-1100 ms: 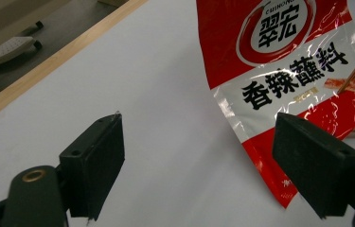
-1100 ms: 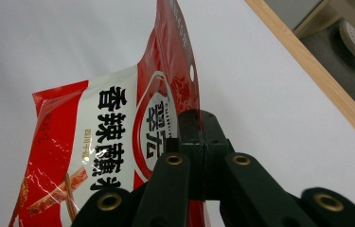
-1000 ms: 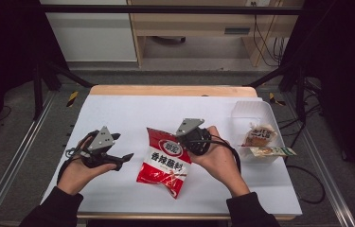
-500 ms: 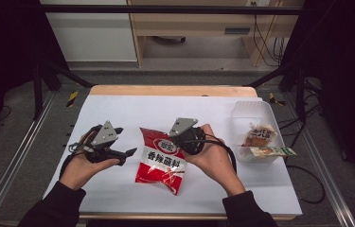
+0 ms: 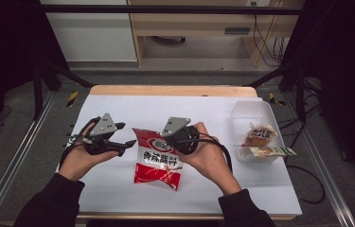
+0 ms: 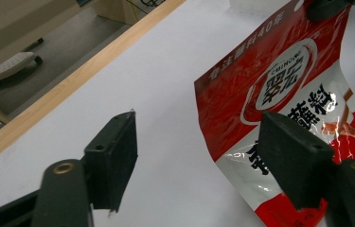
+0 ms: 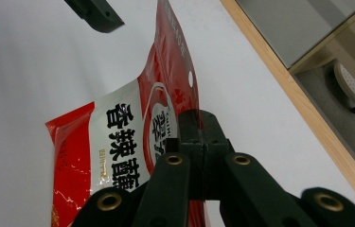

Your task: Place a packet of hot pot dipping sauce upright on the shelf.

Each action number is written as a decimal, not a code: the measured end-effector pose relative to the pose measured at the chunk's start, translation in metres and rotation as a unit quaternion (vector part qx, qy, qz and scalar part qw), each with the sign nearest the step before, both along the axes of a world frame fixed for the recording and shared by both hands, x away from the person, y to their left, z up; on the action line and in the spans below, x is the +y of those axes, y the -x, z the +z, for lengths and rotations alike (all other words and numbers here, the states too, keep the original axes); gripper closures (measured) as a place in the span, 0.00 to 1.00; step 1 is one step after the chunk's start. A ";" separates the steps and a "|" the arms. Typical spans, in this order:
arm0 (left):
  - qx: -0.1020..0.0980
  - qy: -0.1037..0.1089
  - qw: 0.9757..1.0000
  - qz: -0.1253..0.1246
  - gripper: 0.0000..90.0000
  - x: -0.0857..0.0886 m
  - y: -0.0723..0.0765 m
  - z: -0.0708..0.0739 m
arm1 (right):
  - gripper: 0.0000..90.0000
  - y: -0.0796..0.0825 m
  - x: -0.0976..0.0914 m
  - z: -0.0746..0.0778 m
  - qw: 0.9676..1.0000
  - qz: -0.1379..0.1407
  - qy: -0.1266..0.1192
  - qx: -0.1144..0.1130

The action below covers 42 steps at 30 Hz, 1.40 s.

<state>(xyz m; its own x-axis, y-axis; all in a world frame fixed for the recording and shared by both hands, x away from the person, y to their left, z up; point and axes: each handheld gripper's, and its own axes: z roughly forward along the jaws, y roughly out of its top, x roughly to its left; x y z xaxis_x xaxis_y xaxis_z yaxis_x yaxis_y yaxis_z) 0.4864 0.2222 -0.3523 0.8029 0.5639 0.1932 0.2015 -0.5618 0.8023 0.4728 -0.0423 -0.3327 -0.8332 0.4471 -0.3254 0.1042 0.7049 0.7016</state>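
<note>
Right tongs (image 7: 199, 125) clamped on top edge of red seasoning packet (image 5: 157, 160), lower half resting on worktop (image 5: 118, 189). Left tongs (image 6: 203, 156) apart, jaws just closing, packet's side edge between them, untouched. Risk: thin foil edge slipping free; opposed pull tearing packet prematurely, spilling contents.

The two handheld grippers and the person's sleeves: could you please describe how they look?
Both the left gripper and the right gripper are black, each topped by a grey three-cornered plate with small dark marks and trailing a black cable. Their jaws are flat black blocks on arms with brass-coloured rivets. The person wears dark long sleeves.
</note>
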 end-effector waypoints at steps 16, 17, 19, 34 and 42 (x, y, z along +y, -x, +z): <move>0.017 0.004 0.999 -0.039 0.68 -0.019 -0.012 0.001 | 1.00 0.004 0.005 0.010 1.000 0.016 -0.005 -0.008; 0.017 0.001 0.999 -0.038 0.72 -0.020 -0.012 0.002 | 1.00 0.004 0.005 0.010 1.000 0.015 -0.003 -0.008; 0.027 0.000 0.999 -0.043 0.82 -0.018 -0.010 0.005 | 1.00 0.004 0.002 0.009 1.000 0.013 -0.004 -0.006; 0.008 0.008 0.995 -0.104 1.00 -0.024 0.010 0.020 | 0.43 0.008 -0.029 0.013 0.999 0.012 -0.049 0.009; 0.001 -0.002 0.994 -0.111 1.00 -0.024 0.012 0.023 | 0.35 0.005 -0.047 -0.006 0.997 -0.006 -0.054 0.059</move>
<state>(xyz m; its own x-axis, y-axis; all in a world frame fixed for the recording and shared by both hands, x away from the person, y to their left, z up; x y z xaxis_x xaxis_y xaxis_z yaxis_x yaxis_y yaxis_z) 0.4743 0.1981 -0.3288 0.9076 0.3725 0.1936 0.0740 -0.5958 0.7997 0.4683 -0.0895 -0.3387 -0.8571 0.4847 -0.1744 0.1993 0.6242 0.7554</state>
